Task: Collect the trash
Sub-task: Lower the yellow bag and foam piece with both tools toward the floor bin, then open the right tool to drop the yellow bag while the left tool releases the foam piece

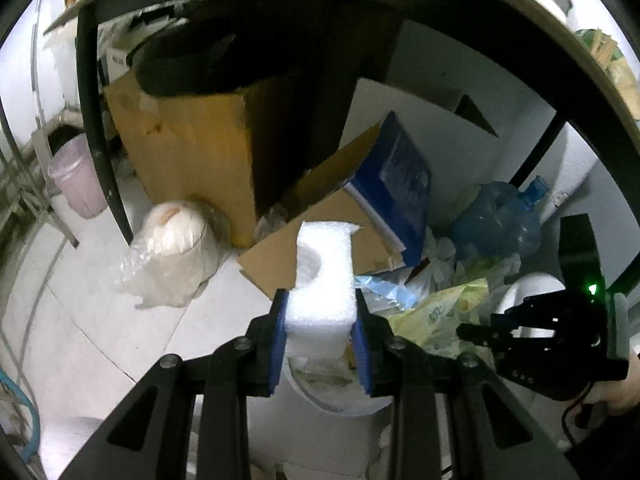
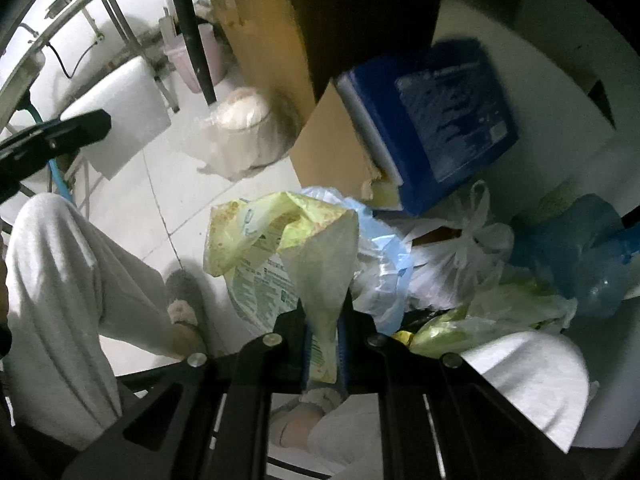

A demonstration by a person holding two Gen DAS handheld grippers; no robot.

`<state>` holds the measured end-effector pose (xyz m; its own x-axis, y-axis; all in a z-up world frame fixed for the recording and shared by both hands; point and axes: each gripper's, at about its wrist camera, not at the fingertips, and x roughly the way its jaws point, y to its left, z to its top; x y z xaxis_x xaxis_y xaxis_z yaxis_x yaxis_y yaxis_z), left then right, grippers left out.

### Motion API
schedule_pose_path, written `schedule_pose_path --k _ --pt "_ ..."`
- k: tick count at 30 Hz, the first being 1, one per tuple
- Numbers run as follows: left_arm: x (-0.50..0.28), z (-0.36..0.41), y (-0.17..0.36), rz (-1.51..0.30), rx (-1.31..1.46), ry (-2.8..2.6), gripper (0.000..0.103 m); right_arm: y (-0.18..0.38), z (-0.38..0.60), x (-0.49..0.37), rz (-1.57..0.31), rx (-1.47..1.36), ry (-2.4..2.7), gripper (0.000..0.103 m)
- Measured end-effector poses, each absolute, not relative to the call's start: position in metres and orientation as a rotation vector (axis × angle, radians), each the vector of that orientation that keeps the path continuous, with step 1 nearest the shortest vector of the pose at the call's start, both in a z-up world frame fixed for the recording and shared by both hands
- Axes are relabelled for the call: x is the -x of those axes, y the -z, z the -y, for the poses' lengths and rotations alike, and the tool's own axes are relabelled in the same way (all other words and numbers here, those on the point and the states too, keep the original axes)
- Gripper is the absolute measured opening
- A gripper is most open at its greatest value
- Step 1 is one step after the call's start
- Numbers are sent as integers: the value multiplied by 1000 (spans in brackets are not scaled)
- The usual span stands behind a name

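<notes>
My left gripper (image 1: pixel 320 312) is shut on a white foam block (image 1: pixel 322 280), which sticks up between the blue pads. It hangs over a heap of rubbish under a table. My right gripper (image 2: pixel 323 320) is shut on a crumpled yellow-green plastic wrapper (image 2: pixel 280 232); the same wrapper (image 1: pixel 432 312) shows in the left wrist view beside the right gripper's black body (image 1: pixel 560 332). The left gripper's black finger (image 2: pixel 56 132) shows at the left edge of the right wrist view.
The heap holds a blue box (image 2: pixel 436 120), brown cardboard boxes (image 1: pixel 192 148), a blue water jug (image 1: pixel 496 220), white plastic bags (image 2: pixel 460 252) and a wrapped white roll (image 1: pixel 172 240). A pink bin (image 1: pixel 76 176) stands at the left. A person's legs (image 2: pixel 60 280) and slippered foot (image 2: pixel 184 304) are close below.
</notes>
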<state>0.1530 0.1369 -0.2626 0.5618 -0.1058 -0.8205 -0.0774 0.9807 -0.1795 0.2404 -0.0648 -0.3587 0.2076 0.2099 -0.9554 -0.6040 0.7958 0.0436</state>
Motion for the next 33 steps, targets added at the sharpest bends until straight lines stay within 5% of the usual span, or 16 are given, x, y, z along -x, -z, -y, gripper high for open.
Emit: schedule_pose_path --k 8,13,33 --pt "-156 -145 298 -1057 240 11 28 399 50 -248 -1316 398 -613 12" --pt "-158 -145 303 -1076 241 3 28 420 43 -253 -1376 393 -637 49" --pt "-174 -89 322 -1175 160 72 28 403 95 -268 -1334 255 -550 49"
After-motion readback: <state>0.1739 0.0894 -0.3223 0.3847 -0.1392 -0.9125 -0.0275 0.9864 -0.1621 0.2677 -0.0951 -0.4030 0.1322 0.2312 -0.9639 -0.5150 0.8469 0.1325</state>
